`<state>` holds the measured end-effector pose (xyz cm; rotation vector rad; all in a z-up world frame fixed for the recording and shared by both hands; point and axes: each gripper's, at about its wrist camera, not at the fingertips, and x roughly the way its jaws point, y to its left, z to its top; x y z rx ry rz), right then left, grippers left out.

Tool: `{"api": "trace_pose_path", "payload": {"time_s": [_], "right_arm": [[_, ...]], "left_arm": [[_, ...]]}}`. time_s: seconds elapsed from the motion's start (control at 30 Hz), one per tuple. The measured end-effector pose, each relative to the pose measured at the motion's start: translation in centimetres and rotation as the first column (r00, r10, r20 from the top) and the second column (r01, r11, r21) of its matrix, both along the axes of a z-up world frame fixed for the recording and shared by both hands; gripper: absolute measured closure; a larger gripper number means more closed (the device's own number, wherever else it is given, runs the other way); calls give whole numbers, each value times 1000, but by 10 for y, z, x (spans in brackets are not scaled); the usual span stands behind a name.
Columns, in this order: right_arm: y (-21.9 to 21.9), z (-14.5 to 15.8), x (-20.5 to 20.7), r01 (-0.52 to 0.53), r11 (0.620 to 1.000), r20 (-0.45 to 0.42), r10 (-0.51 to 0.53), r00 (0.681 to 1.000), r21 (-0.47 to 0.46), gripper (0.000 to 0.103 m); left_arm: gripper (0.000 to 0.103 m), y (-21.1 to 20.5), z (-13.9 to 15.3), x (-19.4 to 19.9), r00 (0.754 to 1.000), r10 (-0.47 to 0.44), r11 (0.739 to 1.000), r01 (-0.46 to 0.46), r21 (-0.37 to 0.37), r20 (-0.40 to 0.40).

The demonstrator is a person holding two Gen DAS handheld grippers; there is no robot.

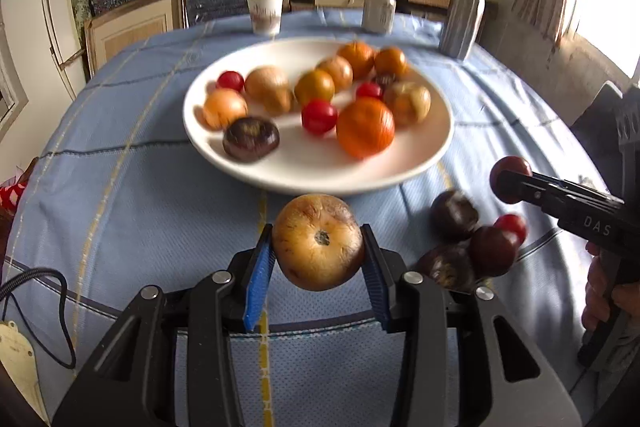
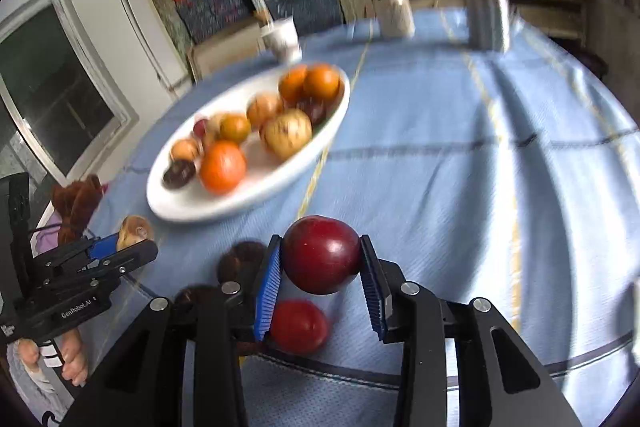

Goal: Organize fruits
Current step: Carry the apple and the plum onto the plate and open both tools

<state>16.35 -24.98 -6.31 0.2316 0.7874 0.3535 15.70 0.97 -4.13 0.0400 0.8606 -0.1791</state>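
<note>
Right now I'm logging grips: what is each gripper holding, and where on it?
The left gripper clamps a tan fruit across its sides. The right gripper has its fingers on both sides of a dark red fruit.

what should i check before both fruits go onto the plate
1. Left hand-held gripper gripping the tan fruit: ok, both blue pads press its sides.
2. Right hand-held gripper gripping the dark red fruit: ok, it sits between the pads.
3. Free space on the plate: ok, the near part is bare, beside the big orange fruit.
4. Red fruit is clear of the cloth: cannot tell.
5. The two grippers are apart: ok, a clear gap shows.
6. Loose fruit under the right gripper: not ok, a small red fruit lies just below it.
</note>
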Motion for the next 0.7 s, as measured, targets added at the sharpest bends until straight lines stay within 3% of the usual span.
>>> {"api": "trace_pose_path", "payload": {"time_s": [0.13, 0.27, 0.37, 0.47, 0.7], "right_arm": [[-6, 31, -3, 2, 998, 67, -6, 998, 65, 65], [13, 72, 17, -35, 998, 111, 29, 993, 54, 65], [35, 84, 31, -68, 997, 135, 65, 989, 22, 65], [61, 81, 47, -104, 995, 126, 104, 987, -4, 65], [90, 50, 93, -94, 994, 52, 97, 994, -53, 65]], "left_arm": [[62, 12, 29, 14, 998, 40, 999, -39, -23, 39], [62, 18, 60, 45, 996, 69, 997, -67, -28, 64], [62, 20, 68, 71, 995, 86, 996, -84, -37, 59], [62, 23, 55, 90, 995, 101, 993, -100, -68, 11], [62, 22, 9, 108, 994, 72, 995, -77, -60, -81]]}}
